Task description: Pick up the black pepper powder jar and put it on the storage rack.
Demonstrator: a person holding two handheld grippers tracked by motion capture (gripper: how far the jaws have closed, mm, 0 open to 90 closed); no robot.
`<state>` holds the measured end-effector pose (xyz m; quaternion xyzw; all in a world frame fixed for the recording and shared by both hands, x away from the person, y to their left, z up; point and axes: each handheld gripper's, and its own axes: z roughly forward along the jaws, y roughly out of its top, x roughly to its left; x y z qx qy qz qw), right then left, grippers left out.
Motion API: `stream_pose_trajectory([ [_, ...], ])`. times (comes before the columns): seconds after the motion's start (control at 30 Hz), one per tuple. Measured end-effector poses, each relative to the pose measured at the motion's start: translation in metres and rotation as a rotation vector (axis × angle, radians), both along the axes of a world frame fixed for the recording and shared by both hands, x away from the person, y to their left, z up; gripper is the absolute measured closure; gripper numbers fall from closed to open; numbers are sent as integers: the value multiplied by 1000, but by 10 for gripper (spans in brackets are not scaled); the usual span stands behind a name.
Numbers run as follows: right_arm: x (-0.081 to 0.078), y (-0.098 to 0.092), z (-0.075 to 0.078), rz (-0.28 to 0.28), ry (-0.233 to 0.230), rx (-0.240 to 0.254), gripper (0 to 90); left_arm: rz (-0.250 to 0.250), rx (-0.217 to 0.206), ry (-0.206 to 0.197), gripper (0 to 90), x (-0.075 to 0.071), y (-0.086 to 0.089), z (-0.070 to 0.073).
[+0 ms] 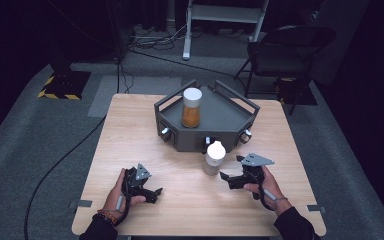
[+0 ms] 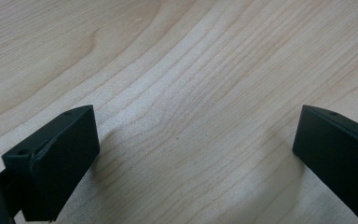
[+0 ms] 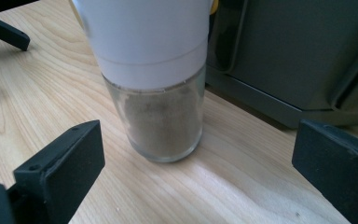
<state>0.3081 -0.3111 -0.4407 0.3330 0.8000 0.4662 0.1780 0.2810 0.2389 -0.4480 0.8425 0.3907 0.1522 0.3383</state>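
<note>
Just below the middle of the high view we see a white-capped glass shaker (image 1: 214,158) upright on the wooden table (image 1: 130,130), holding a grey-brown powder. Our right gripper (image 1: 225,178) sits just beside it, lower right, jaws wide apart and touching nothing. Toward the lower left, our left gripper (image 1: 157,194) also gapes over bare wood. Higher up, a jar of orange powder (image 1: 191,107) stands in the grey tray (image 1: 230,120).
</note>
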Motion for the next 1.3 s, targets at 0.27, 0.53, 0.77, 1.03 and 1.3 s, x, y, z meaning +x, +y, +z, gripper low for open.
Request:
stream_pose_trajectory([
  [0.27, 7, 10, -2, 16, -2, 15, 24, 0, 0, 0, 4, 0, 0, 0],
  [0.53, 13, 22, -4, 35, 2, 25, 26, 0, 0, 0, 4, 0, 0, 0],
  [0.77, 17, 31, -8, 18, 6, 62, 43, -2, 0, 0, 4, 0, 0, 0],
  [1.03, 24, 32, -11, 0, 25, 114, 165, -2, 0, 0, 4, 0, 0, 0],
  [1.3, 27, 34, -11, 33, 13, 100, 271, -2, 0, 0, 4, 0, 0, 0],
])
